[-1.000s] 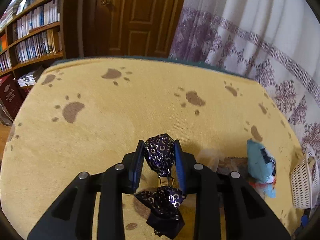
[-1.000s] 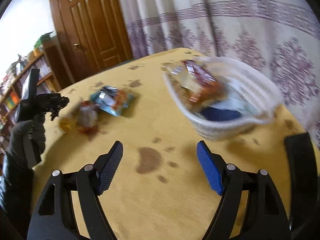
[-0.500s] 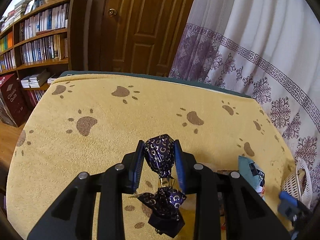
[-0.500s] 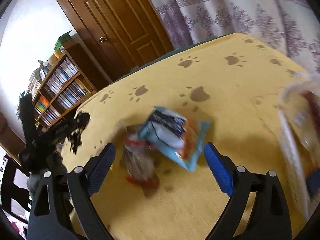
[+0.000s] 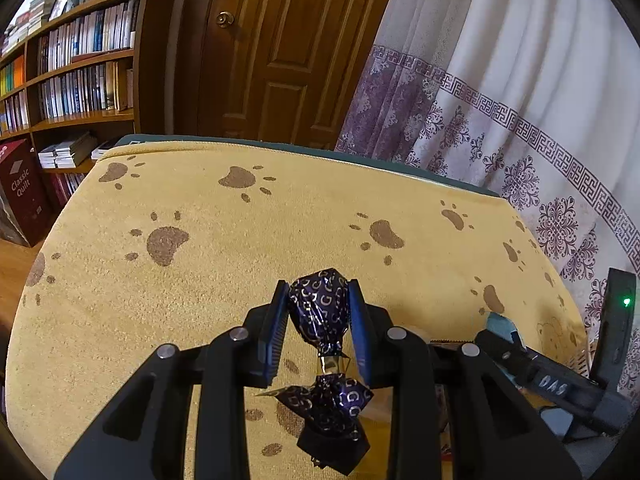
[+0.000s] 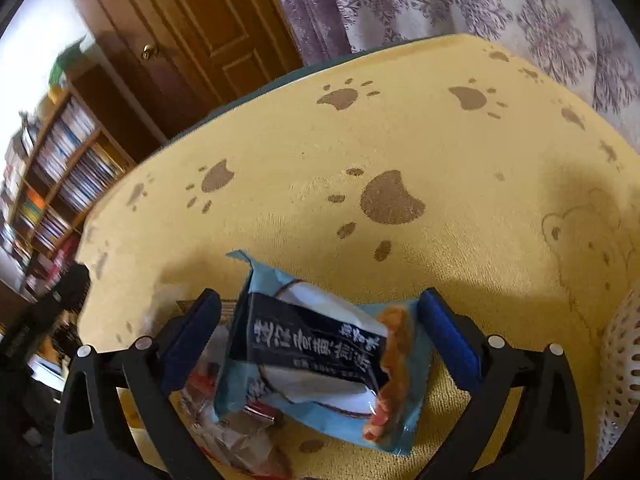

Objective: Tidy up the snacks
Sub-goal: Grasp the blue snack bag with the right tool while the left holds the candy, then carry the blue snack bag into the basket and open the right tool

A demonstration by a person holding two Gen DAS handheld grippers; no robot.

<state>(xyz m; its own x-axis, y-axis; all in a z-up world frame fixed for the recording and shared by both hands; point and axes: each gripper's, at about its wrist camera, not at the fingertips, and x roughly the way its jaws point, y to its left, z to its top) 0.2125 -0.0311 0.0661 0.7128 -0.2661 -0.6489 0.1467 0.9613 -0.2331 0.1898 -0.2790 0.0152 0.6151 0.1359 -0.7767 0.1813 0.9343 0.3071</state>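
Pinching purple candy (image 5: 319,308): left gripper (image 5: 318,312) | right gripper (image 6: 320,336): fingers spread, straddling blue packet (image 6: 320,364)

A yellow tablecloth (image 5: 248,248) printed with brown paw marks, a wooden door (image 5: 280,52), a bookshelf (image 5: 80,68) full of books, and a purple-patterned white curtain (image 5: 520,92).
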